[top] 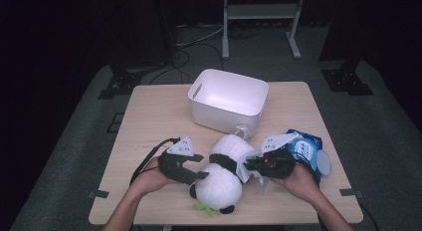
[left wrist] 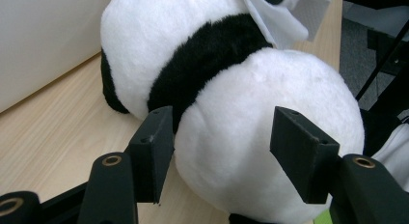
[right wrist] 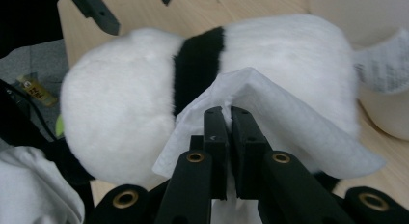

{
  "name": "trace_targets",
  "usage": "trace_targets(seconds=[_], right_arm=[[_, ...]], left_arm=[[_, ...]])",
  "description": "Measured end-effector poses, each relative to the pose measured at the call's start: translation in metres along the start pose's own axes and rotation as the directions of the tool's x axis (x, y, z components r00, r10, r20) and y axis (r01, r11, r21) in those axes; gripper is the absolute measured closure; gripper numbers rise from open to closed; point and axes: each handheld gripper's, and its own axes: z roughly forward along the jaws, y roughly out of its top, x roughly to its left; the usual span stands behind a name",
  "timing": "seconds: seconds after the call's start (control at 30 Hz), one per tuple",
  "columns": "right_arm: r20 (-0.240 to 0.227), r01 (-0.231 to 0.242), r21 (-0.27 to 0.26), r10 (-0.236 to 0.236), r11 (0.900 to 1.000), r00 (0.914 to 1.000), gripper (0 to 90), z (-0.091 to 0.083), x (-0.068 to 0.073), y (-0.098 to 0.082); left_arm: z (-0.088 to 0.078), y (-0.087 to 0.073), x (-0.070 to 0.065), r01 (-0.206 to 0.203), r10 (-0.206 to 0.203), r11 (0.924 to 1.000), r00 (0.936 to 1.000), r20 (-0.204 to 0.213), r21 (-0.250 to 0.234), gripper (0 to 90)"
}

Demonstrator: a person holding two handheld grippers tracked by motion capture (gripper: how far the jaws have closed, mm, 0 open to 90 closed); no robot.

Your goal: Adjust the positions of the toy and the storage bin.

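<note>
A black-and-white panda plush (top: 221,183) lies on the wooden table (top: 149,111) near its front edge. My left gripper (top: 200,166) is at the plush's left side. In the left gripper view its jaws stand open (left wrist: 224,122) on either side of the round white end of the panda (left wrist: 251,113), and the pads do not press into the fur. My right gripper (top: 249,165) is at the plush's right side, shut (right wrist: 230,113) on a white wipe (right wrist: 289,122). The wipe lies against the panda (right wrist: 120,103) by its black band.
A white plastic bin (top: 224,119) stands just behind the plush, and its wall (left wrist: 38,35) is close on the left. A blue packet of wipes (top: 306,146) lies by the right hand. Bare table stretches to the left and back left.
</note>
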Motion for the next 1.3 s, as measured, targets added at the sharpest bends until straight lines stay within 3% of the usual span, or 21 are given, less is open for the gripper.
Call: trace_targets(seconds=[0.57,0.87,1.03,1.3], right_arm=[[-0.109,0.066,0.011,-0.065,0.998,0.9920,85.1,0.029,0.032,0.020],[-0.140,0.075,-0.003,-0.074,0.997,0.9874,85.1,0.034,0.038,0.024],[-0.097,0.106,0.006,-0.105,0.994,0.9898,85.2,0.037,0.038,0.027],[-0.028,0.080,0.013,-0.080,0.997,0.9964,85.3,0.028,0.021,0.023]], left_arm=[[-0.008,-0.005,0.000,0.007,-0.007,1.0000,0.9999,-0.016,0.002,39.9],[-0.005,-0.006,-0.001,0.006,-0.006,0.9999,1.0000,0.000,0.010,39.9],[0.002,-0.006,-0.004,0.009,-0.010,0.9998,0.9993,0.035,0.019,40.6],[0.011,-0.003,-0.007,0.004,-0.005,0.9999,0.9980,0.063,0.014,40.8]])
